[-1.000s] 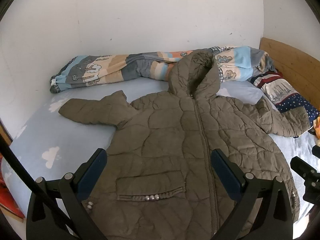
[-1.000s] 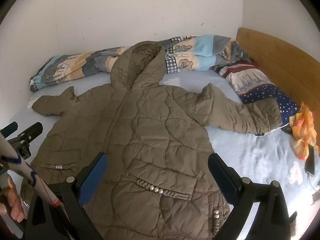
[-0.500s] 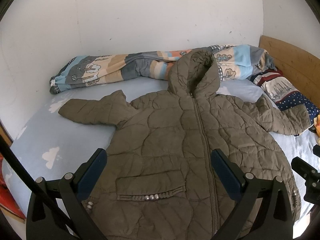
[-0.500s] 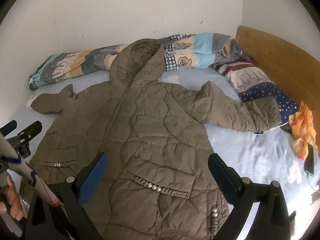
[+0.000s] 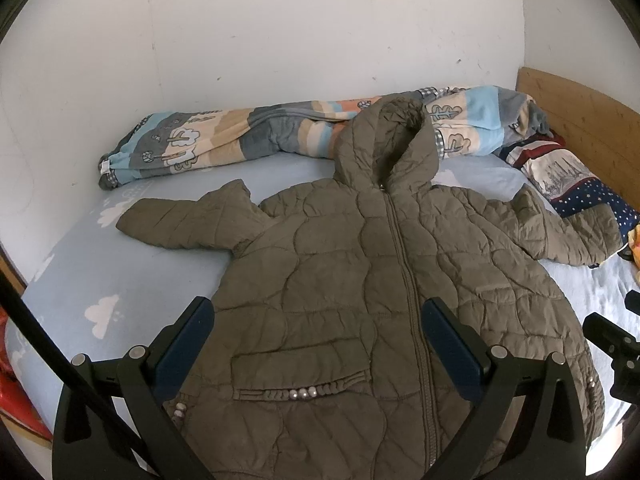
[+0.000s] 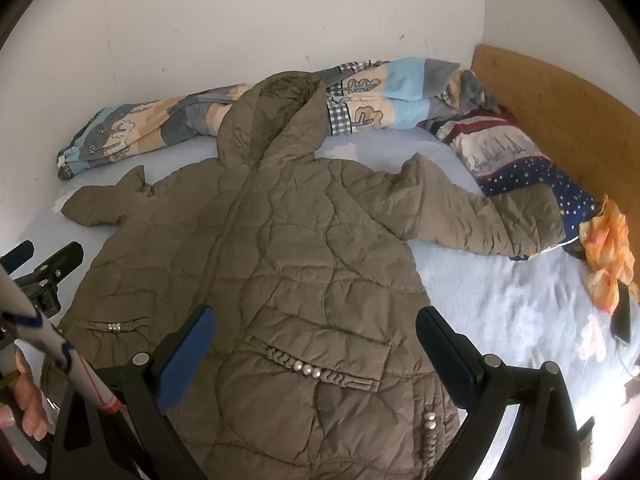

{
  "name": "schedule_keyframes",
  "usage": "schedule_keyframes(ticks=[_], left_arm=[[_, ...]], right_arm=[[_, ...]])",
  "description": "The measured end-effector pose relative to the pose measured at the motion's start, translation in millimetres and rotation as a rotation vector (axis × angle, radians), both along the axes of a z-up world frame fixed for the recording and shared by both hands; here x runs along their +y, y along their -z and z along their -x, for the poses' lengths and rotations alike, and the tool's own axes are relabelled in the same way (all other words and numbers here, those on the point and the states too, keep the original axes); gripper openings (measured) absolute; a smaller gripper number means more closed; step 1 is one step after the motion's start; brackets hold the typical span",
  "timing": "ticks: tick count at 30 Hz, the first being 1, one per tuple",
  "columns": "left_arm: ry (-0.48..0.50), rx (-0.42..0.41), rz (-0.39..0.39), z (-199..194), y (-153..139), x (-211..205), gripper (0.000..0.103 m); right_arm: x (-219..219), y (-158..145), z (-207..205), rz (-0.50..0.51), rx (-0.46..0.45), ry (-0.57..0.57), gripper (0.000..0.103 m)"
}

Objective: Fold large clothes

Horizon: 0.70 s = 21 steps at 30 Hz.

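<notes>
I see a big brown puffy coat lying flat in the middle of my left picture, on a light blue bed sheet with white clouds. The zipper is done up. Its hood points to the top of the picture and rests on a rolled-up striped blanket by the white wall. One sleeve sticks out to the left. The other sleeve reaches to the right in my right picture and touches a pillow with stars near the wooden headboard.

My left gripper is wide open at the bottom, over the coat's pocket, holding nothing. My right gripper is wide open too, over the other pocket, and it is empty. An orange cloth lies at the right edge. A hand shows at the lower left of the right picture.
</notes>
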State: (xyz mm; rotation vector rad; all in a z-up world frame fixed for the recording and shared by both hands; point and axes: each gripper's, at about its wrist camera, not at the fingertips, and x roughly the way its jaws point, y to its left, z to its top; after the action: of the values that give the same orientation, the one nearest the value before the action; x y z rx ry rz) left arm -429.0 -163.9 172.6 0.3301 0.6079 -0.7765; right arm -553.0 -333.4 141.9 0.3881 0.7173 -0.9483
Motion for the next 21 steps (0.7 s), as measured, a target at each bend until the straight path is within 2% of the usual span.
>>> schedule_keyframes(ticks=[7, 12, 17, 21], left_arm=[[0.002, 0.001, -0.004, 0, 0, -5, 0.103], [0.01, -0.023, -0.071, -6, 13, -33, 0.103], [0.042, -0.012, -0.12, -7, 26, -56, 0.103], [0.09, -0.002, -0.141, -1, 31, -71, 0.103]], right_arm=[[-8, 4, 5, -0.028, -0.001, 0.013, 0.102], [-41, 8, 18, -0.103, -0.04, 0.038, 0.102], [-103, 15, 66, -0.227, -0.158, 0.151, 0.102], [-155, 23, 121, -0.318, -0.293, 0.274, 0.1]])
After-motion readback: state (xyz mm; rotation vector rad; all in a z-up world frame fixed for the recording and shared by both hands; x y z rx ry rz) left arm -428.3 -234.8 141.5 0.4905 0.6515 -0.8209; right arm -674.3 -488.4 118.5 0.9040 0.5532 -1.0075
